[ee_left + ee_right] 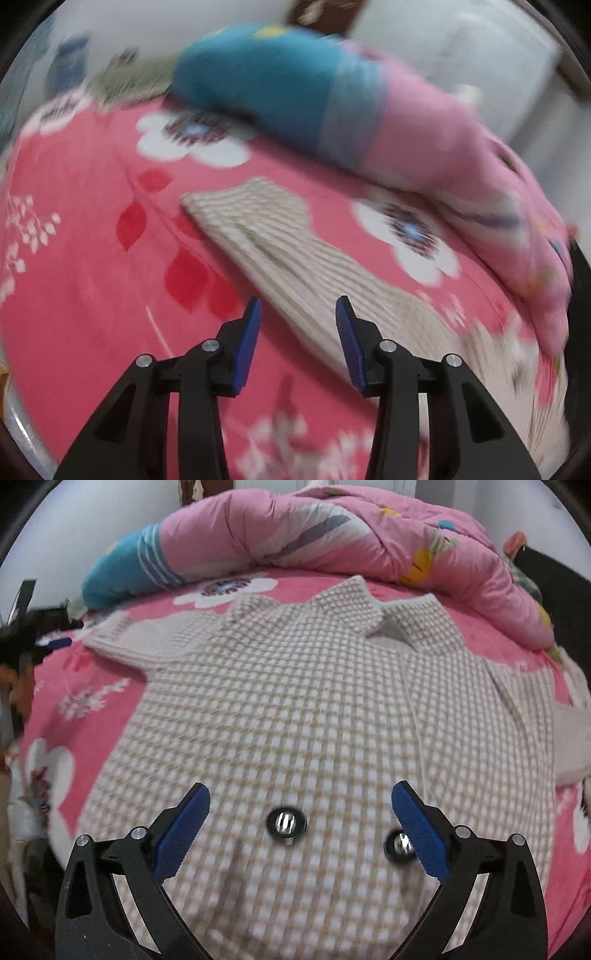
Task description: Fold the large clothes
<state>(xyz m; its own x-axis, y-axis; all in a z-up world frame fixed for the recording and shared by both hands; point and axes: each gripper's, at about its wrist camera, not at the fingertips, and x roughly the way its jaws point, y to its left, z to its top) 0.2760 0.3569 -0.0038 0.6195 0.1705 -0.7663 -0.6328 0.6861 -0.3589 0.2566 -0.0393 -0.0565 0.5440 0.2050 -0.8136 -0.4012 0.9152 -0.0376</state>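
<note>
Sweater (295,701) spread flat, front up, on the bed (110,686), collar toward the far side beside the quilt (332,535). Two metal buttons (286,821) near the hem, between the right fingers. Left sleeve (266,243) stretched out to the left, lying straight on the pink floral cover; right sleeve seemingly bent at the far right edge, hard to tell. No fold visible yet: judged at the very start, with sleeves to bring in and body to double over.

Right hand-held gripper (301,805) above the near hem, pointing along the body toward the collar, fingers wide apart, holding nothing. Left hand-held gripper (298,317) over the sleeve, near its middle, pointing toward the cuff, fingers apart and empty; view blurred, so contact with the knit not certain. Left hand-held gripper also just visible at the far left of the right view.

Beyond the quilt, a blue pillow (258,74) and white wall.
</note>
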